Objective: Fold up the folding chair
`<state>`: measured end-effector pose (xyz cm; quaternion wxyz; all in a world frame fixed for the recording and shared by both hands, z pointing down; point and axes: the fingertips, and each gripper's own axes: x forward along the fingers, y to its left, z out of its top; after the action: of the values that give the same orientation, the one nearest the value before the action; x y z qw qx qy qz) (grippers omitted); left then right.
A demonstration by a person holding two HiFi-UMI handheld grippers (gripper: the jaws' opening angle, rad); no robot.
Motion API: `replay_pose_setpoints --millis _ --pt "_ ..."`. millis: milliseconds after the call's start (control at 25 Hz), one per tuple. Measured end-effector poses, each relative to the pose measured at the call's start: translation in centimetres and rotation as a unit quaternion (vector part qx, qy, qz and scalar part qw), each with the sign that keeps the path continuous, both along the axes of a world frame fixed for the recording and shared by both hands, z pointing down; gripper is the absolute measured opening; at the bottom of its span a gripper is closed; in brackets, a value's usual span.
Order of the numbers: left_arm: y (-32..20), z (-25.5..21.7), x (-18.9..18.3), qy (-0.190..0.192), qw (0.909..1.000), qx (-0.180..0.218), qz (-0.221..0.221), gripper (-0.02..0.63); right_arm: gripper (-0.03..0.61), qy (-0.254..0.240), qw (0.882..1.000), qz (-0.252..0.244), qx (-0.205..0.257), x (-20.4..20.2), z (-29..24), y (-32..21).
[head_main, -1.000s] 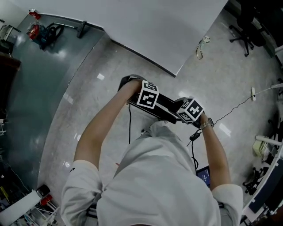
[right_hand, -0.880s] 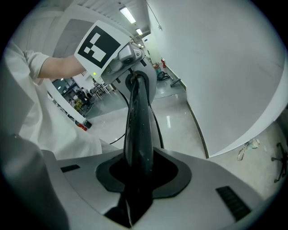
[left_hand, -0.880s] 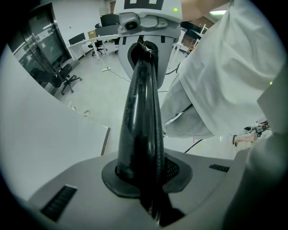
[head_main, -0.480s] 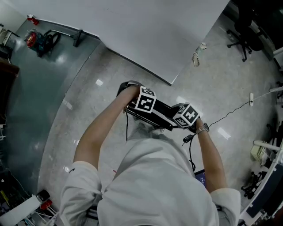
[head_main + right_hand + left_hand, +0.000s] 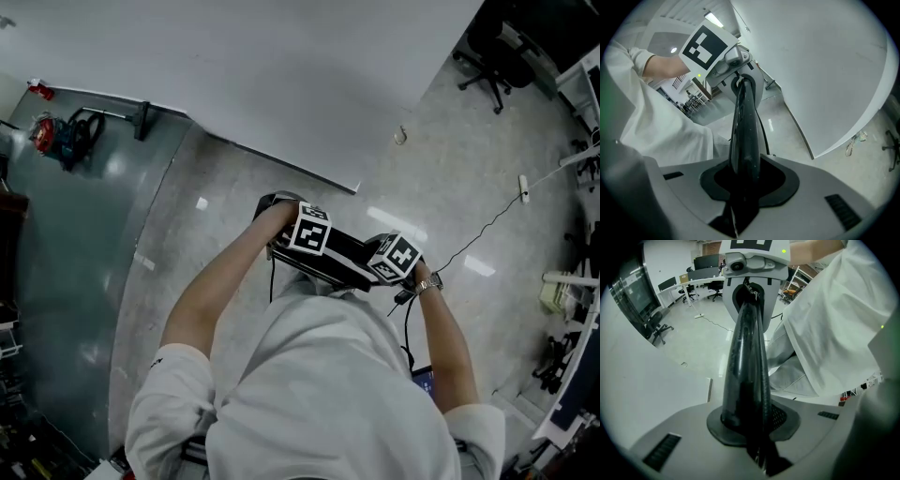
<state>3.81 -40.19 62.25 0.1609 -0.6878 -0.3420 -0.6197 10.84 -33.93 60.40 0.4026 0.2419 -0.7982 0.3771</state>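
Head view, looking steeply down: a broad white panel (image 5: 281,66) fills the top of the frame above a pale speckled floor (image 5: 234,187), with a person in a white shirt (image 5: 328,394) standing below it, both arms reaching forward. Between the arms, close to the chest and off the floor, sits the black folding chair (image 5: 342,255), seen as a narrow dark bar running from one marker cube to the other. The left gripper (image 5: 750,427) has its jaws drawn in narrow and clamped on one end of that black frame. The right gripper (image 5: 740,187) grips the other end, its pads pressed to the bar. A wristwatch (image 5: 427,284) shows on the right arm.
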Motion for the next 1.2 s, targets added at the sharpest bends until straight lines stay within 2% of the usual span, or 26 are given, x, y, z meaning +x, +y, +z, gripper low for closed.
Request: replay_pose_setpoints --millis 280,480,920,1200 --pt "-1.9 0.7 0.1 0.005 0.9997 -0.018 0.015 0.066 0.097 0.005 1.0 0.012 -0.017 0.0 0.5 -1.9" --pt "-4.4 1.0 -0.2 0.012 0.9993 -0.013 0.031 0.065 0.097 0.014 0.999 0.029 -0.011 -0.5 0.6 -4.1" --pt "-10.5 -1.3 3.2 0.05 0.9965 0.036 0.056 0.066 0.097 0.048 0.997 0.059 0.034 2.2 -1.5 -9.6" --pt "-12.1 -2.2 5.2 0.064 0.9947 0.057 0.057 0.066 0.098 0.063 0.995 0.059 0.057 4.3 -2.1 -11.3"
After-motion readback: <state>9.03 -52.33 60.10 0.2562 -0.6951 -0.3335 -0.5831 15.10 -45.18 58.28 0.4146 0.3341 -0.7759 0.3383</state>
